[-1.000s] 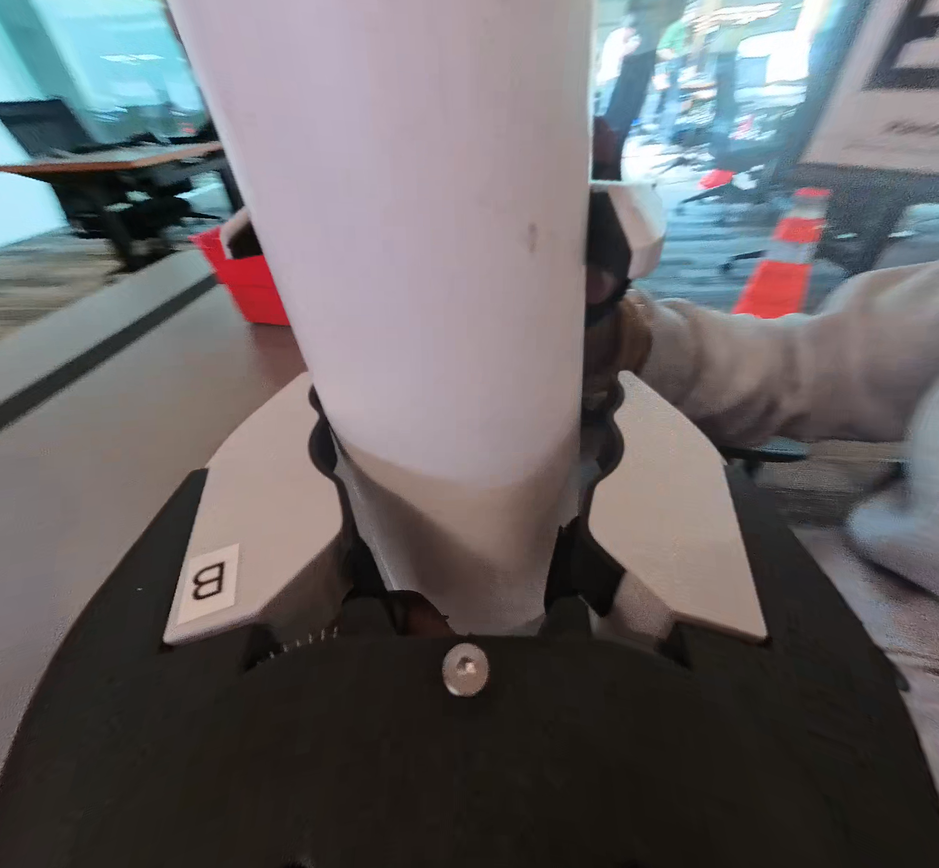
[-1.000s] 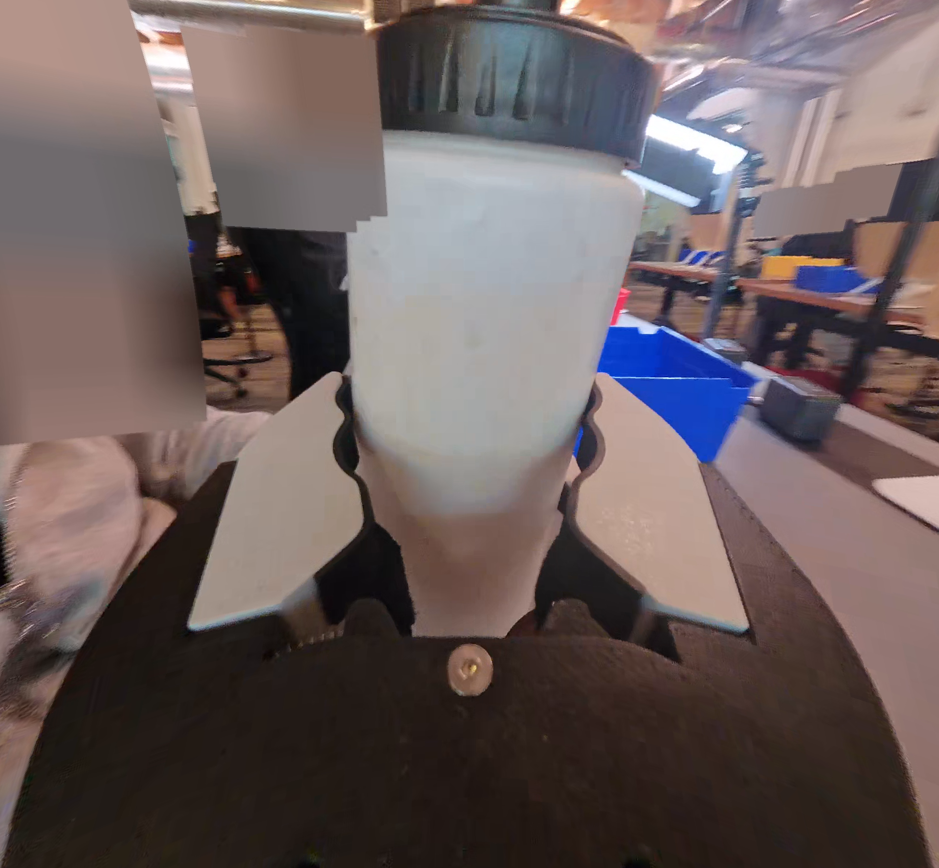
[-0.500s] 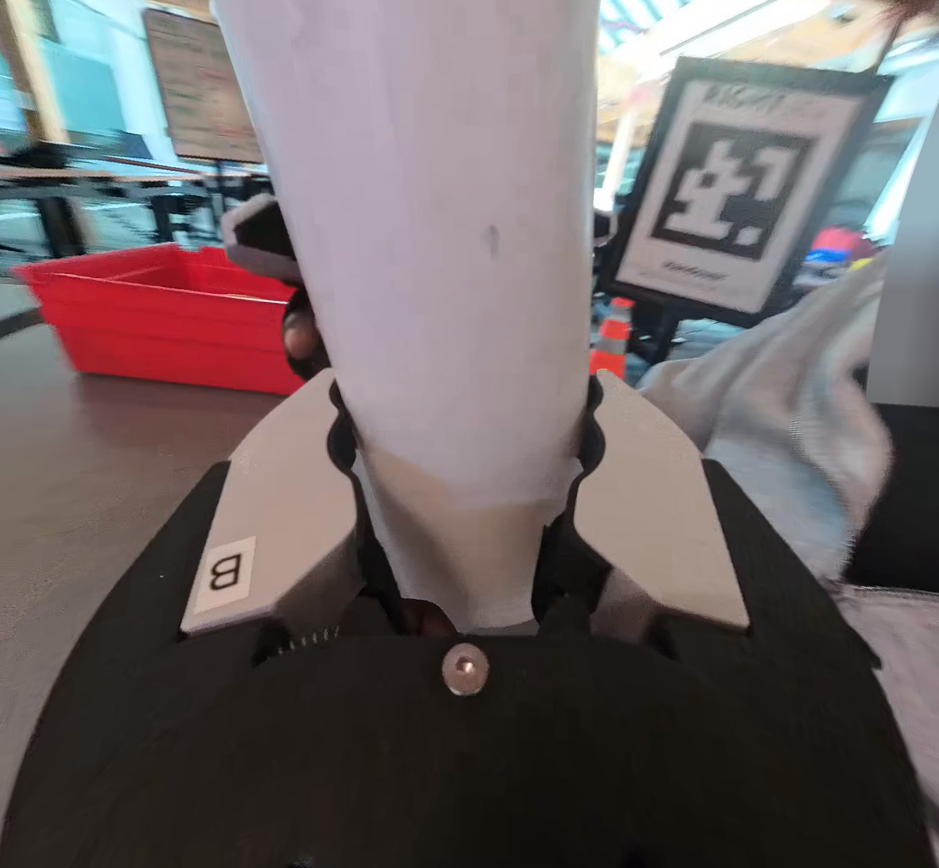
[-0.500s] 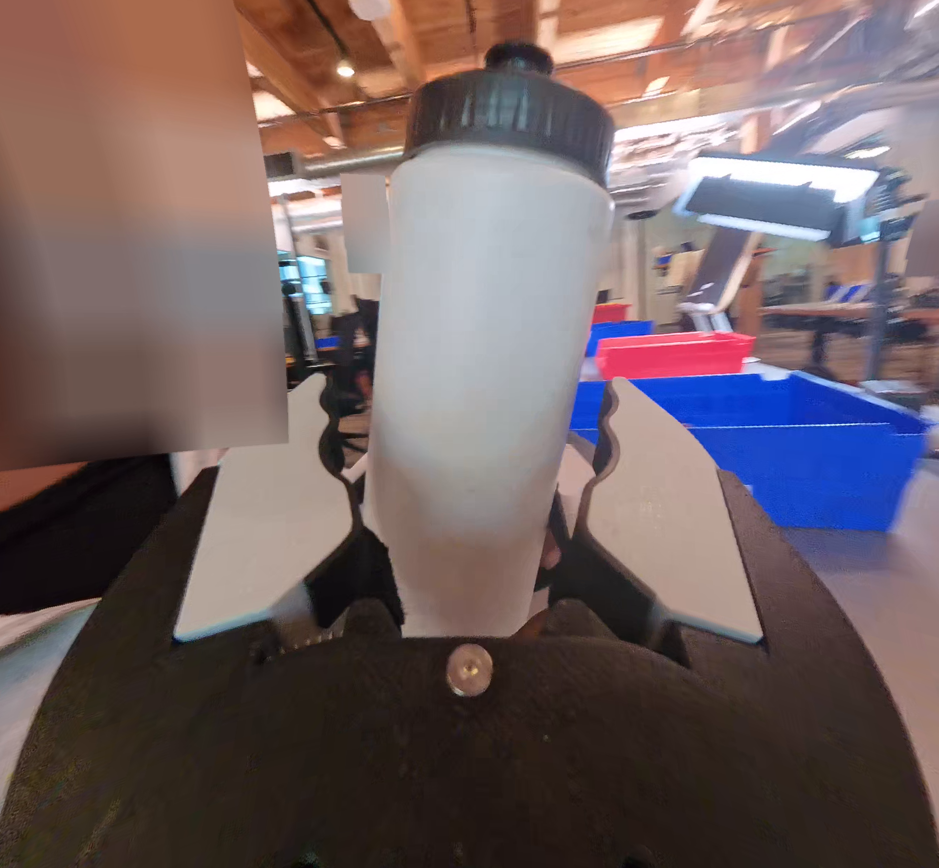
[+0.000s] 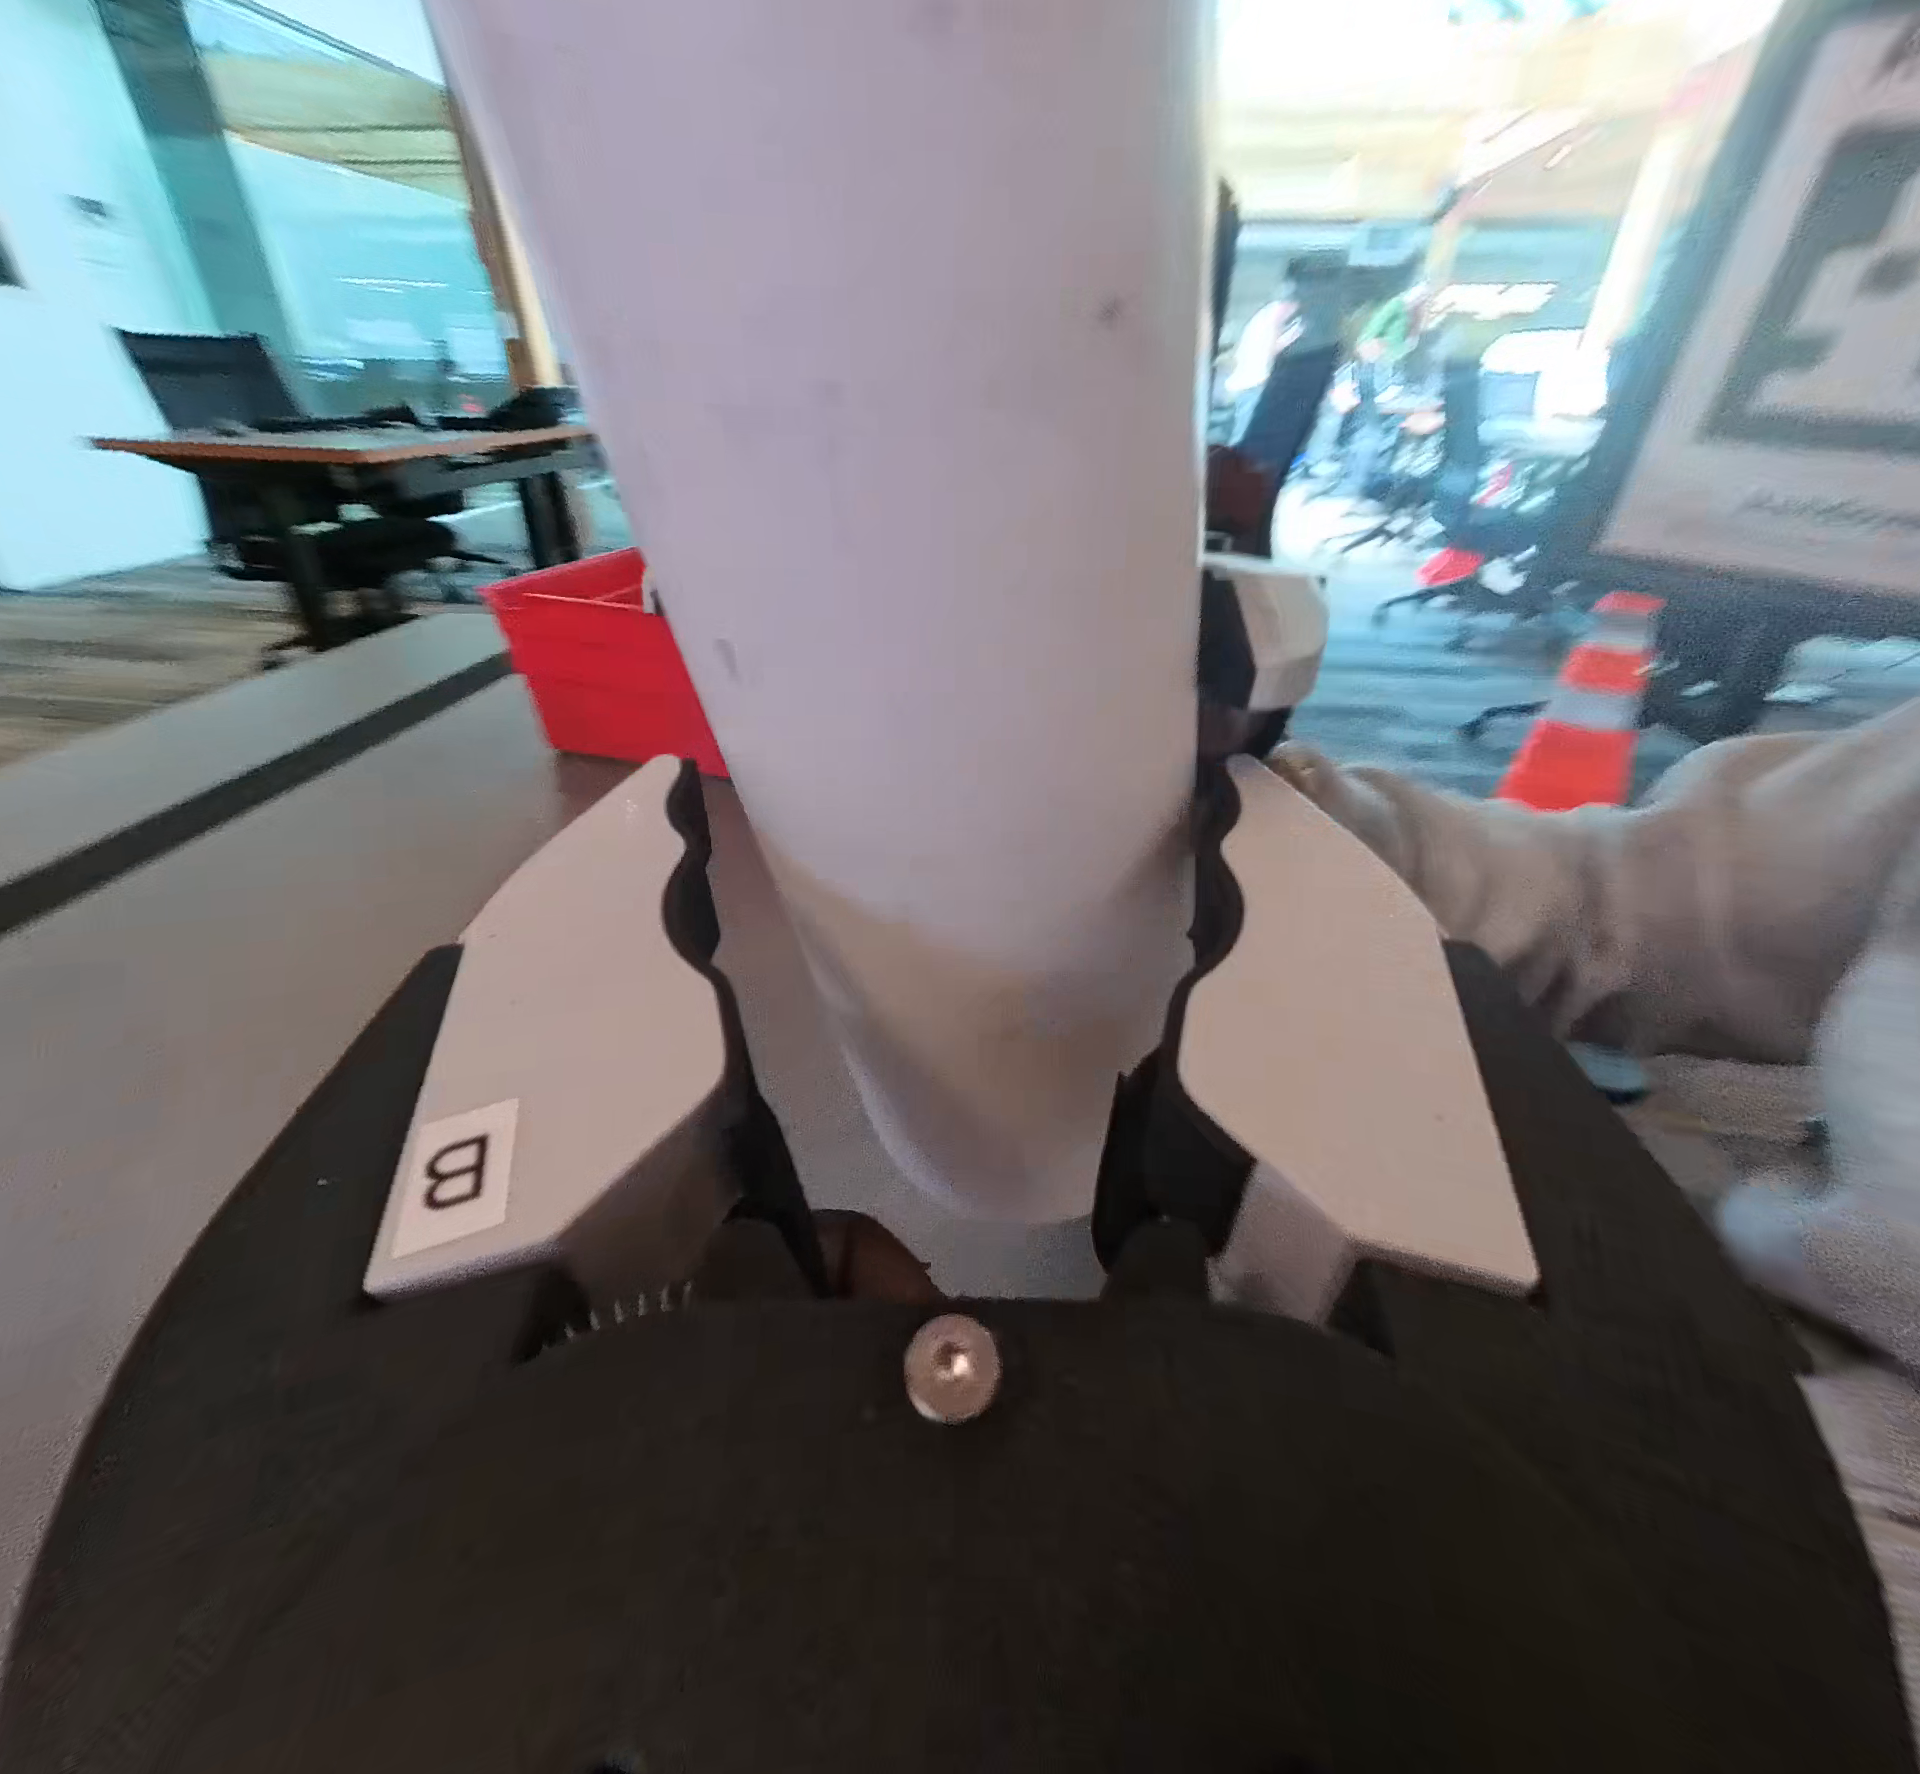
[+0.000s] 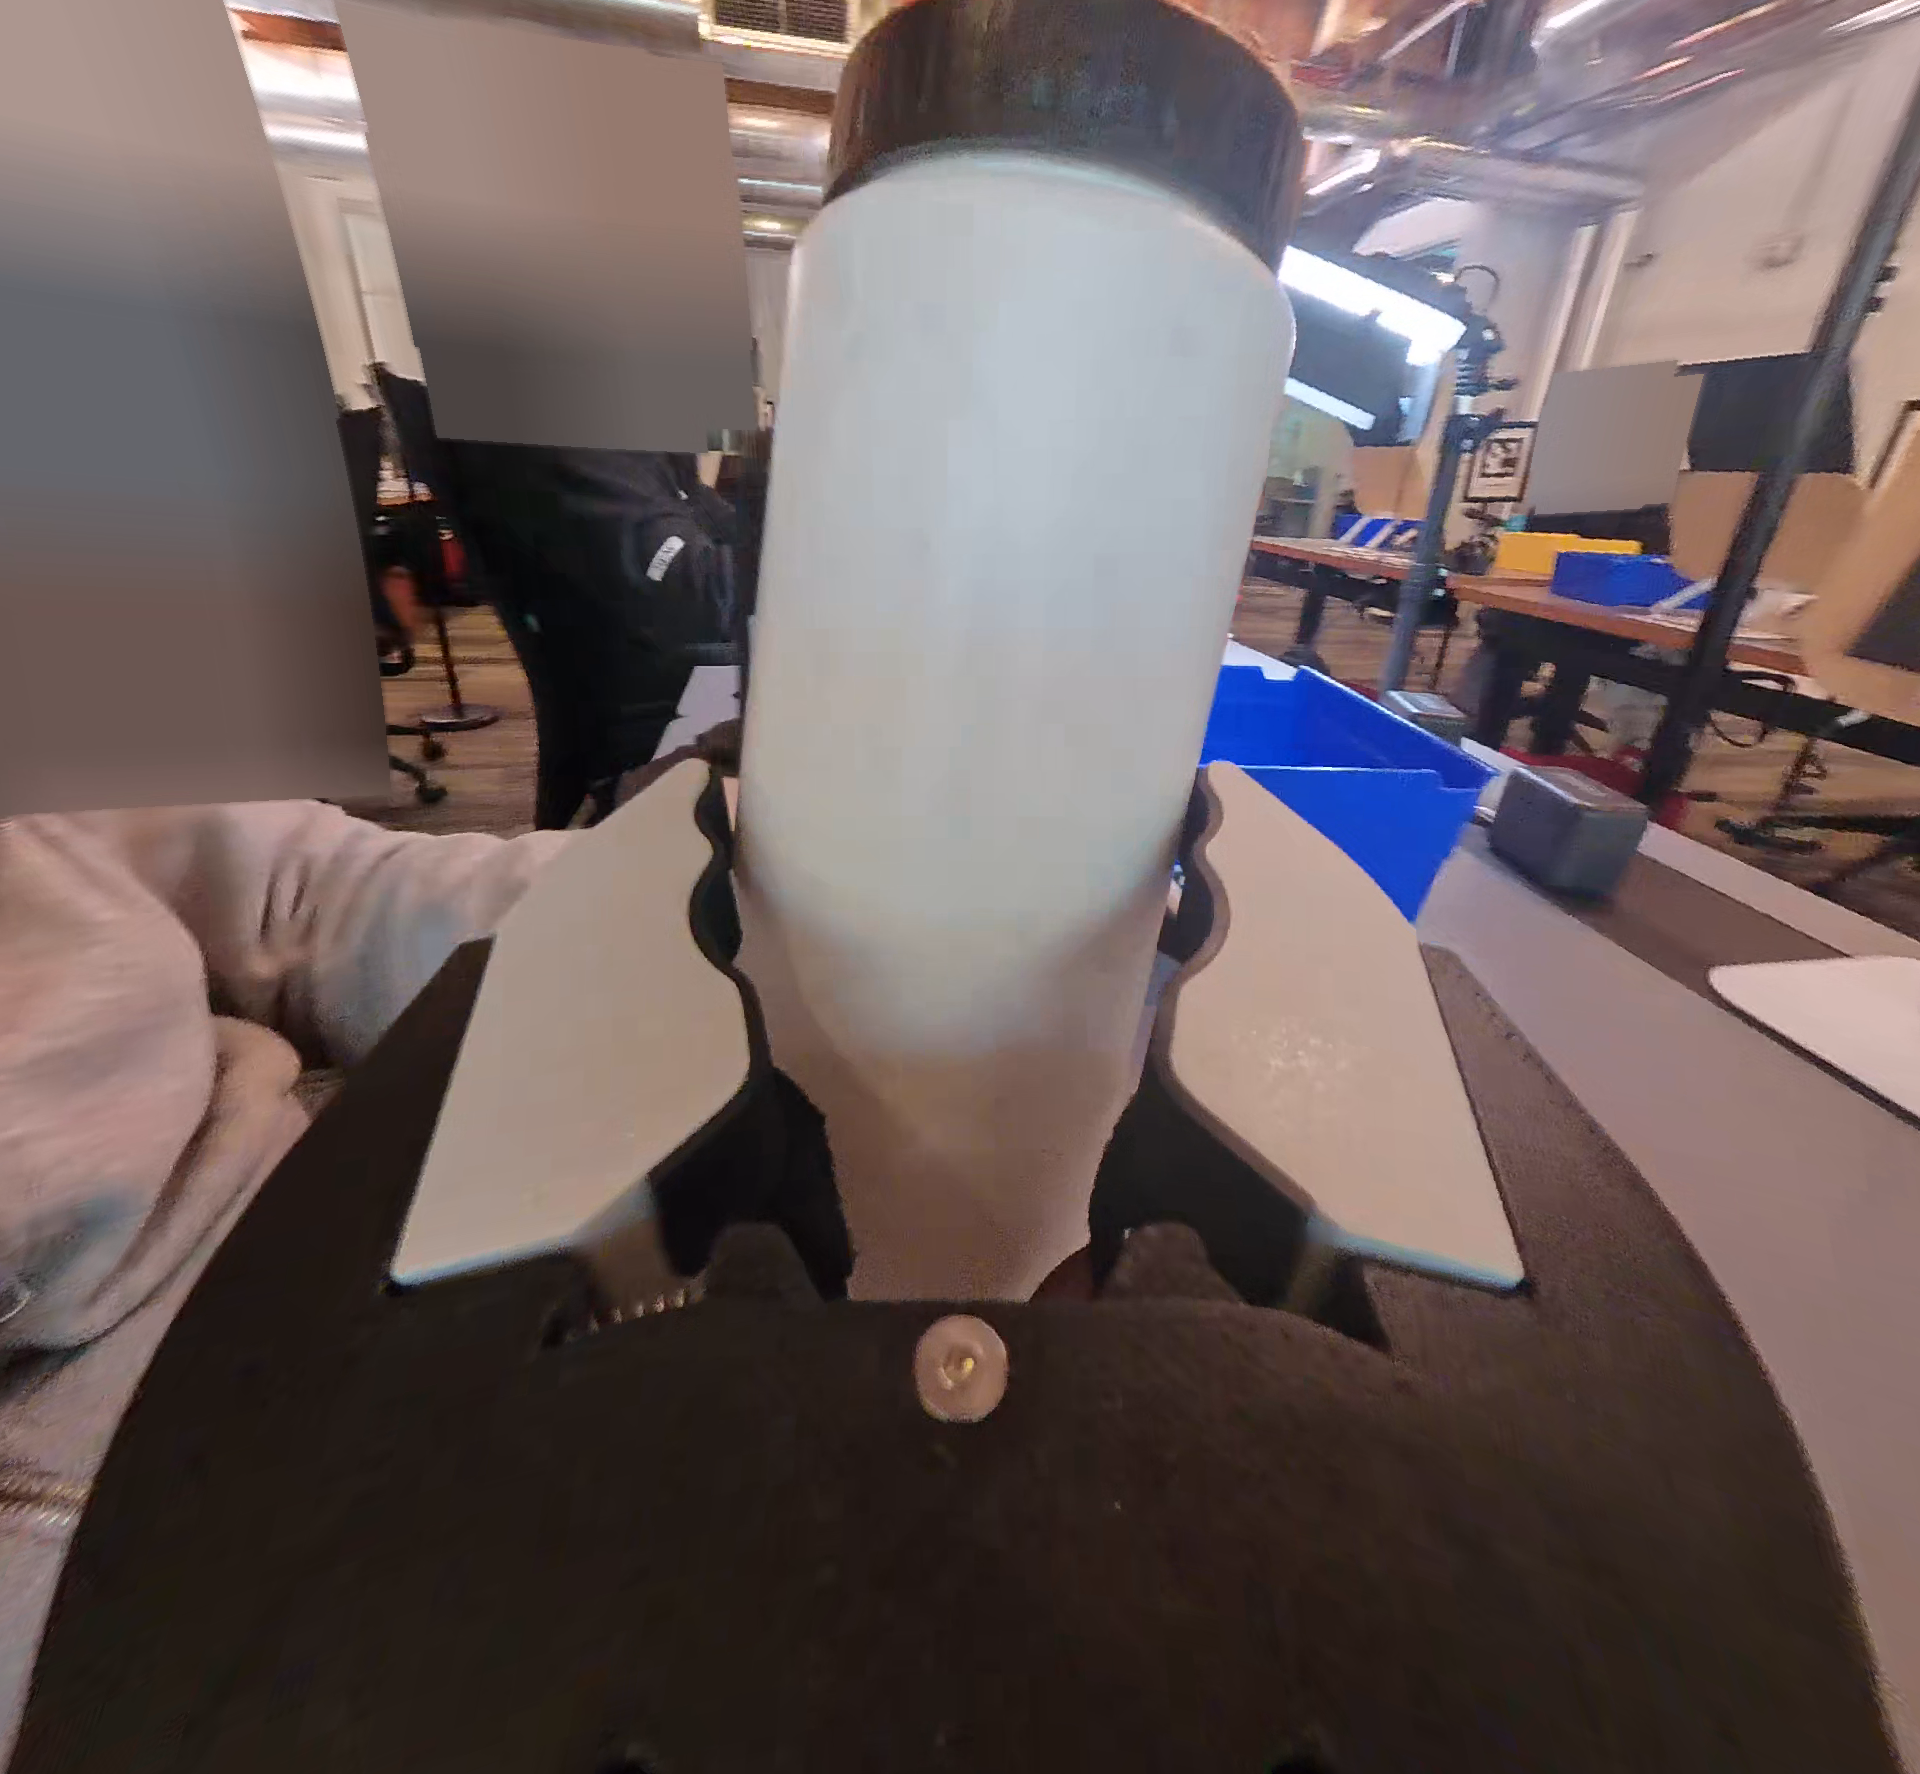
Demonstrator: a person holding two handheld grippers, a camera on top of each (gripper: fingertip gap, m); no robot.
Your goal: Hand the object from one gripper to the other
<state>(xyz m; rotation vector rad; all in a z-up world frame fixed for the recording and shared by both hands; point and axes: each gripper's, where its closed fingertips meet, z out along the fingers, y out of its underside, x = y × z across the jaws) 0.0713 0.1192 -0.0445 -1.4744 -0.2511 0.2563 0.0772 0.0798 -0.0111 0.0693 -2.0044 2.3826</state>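
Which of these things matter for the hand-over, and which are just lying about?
In the job:
white bottle
left claw
right claw

Lying about:
red bin
blue bin
orange cone
grey box

The white, cylindrical plastic squeeze bottle [image 6: 997, 602] with a black ribbed screw cap and pull spout stands nearly upright, raised off the tabletop. Its lower body [image 5: 894, 436] sits between both grippers' fingers; its smooth wall shows a few faint dark scuffs.
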